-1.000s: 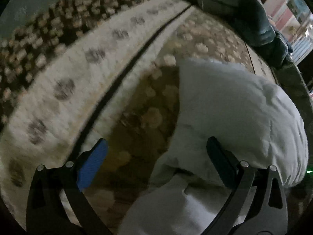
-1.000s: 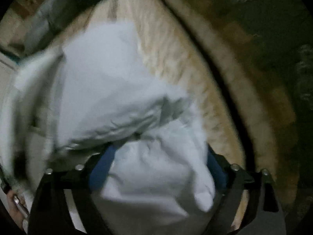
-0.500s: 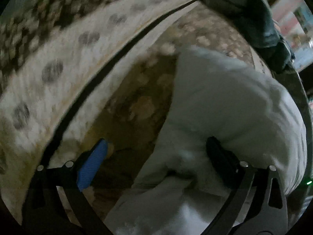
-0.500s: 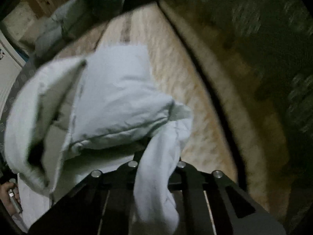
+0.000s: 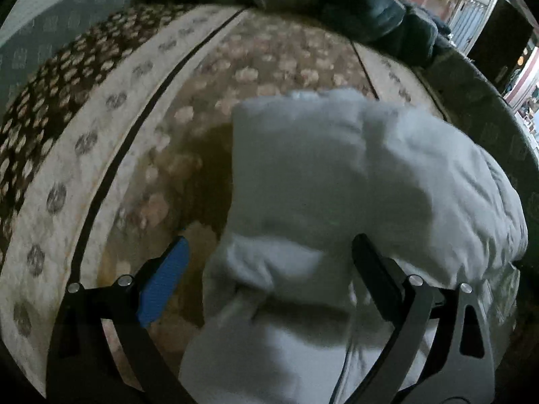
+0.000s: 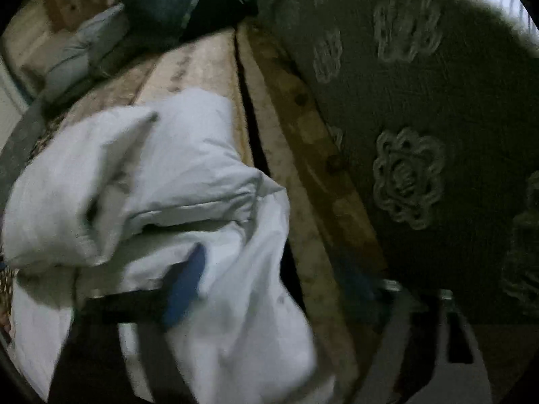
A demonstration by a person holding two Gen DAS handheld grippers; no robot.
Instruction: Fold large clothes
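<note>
A wide bed is covered by a patterned bedspread [image 5: 141,155], beige and brown with pale flower shapes and dark stripe lines running into the distance. In the right wrist view a grey-green blanket [image 6: 421,118] with embossed rosettes is seen along the right side of the bed. At the far end, dark and grey pillows [image 5: 367,6] are piled against the headboard.

The white garment [image 5: 337,175], a bulky, padded piece, is bunched in a loose heap on the bedspread, right of the middle in the left wrist view and at the near left in the right wrist view [image 6: 158,181]. Folds and a seam are seen across it; the kind of garment cannot be told from the heap.

The left gripper [image 5: 269,259] is held over the near end of the heap, with its jaws spread wide. The blue-padded finger [image 5: 165,279] stands clear of the cloth over the bedspread, while the dark finger [image 5: 374,269] lies against the cloth; nothing is pinched.

The right gripper [image 6: 276,279] is blurred and its jaws are opening. A hanging fold of the white garment lies between them, draped beside the blue finger [image 6: 188,282]; the other finger is seen only as a dim blur at the right, well apart, so the fold is not clamped.
</note>
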